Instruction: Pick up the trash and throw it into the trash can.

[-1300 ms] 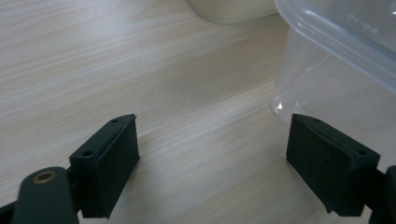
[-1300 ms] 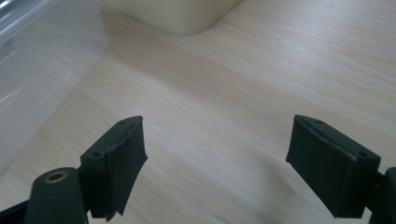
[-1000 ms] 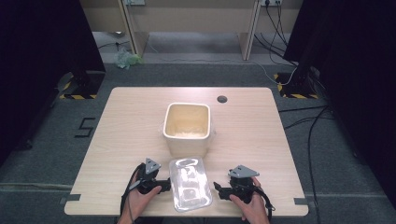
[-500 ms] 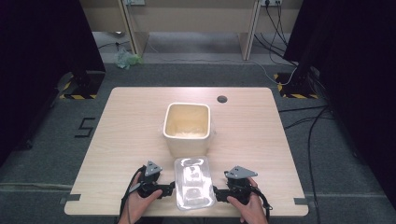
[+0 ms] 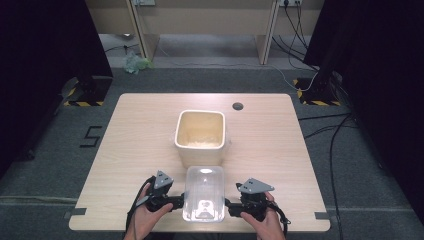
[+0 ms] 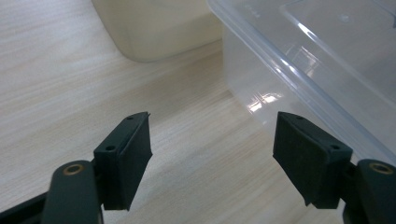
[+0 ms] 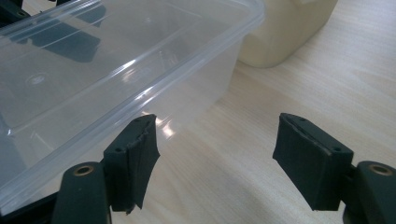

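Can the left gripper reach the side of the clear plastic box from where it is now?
Probably yes. The left gripper is open right beside the clear plastic box, and only bare table lies between them.

Clear container cropped at left edge; cream tub cut off above.

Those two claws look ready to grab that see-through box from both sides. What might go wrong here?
1. Both claws, left and right, stand open beside the clear plastic box; its walls look thin and glossy, so a pinch might slip or buckle them.
2. The box sits close to the cream tub; pushed forward, it could bump the tub.
3. It lies near the table's front edge, so a clumsy pull could drag it off.
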`<state>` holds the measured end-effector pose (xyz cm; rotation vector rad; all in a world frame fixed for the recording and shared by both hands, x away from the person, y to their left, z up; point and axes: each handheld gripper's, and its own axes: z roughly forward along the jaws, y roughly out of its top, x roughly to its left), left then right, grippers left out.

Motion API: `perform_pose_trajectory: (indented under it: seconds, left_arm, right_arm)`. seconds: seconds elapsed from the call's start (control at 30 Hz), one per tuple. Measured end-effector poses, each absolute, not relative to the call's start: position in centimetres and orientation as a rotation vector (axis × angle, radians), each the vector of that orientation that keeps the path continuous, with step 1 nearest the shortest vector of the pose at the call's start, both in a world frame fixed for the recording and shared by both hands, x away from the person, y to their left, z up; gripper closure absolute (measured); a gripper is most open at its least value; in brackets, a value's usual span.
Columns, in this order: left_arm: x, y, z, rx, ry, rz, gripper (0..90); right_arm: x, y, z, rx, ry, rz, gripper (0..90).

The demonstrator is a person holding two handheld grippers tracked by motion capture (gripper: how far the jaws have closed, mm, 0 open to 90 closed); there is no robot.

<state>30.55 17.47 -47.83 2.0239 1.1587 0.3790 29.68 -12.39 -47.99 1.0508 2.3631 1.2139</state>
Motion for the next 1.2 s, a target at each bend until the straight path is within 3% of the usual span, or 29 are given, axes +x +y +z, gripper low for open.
perform_pose_trajectory:
  seconds: [1.2]
  left_arm:
    - [30.4, 17.6, -39.7, 1.995, 1.061, 0.415, 29.6]
  right_arm:
    - [28.7, -12.5, -39.8, 0.945, 2.356, 1.213, 30.7]
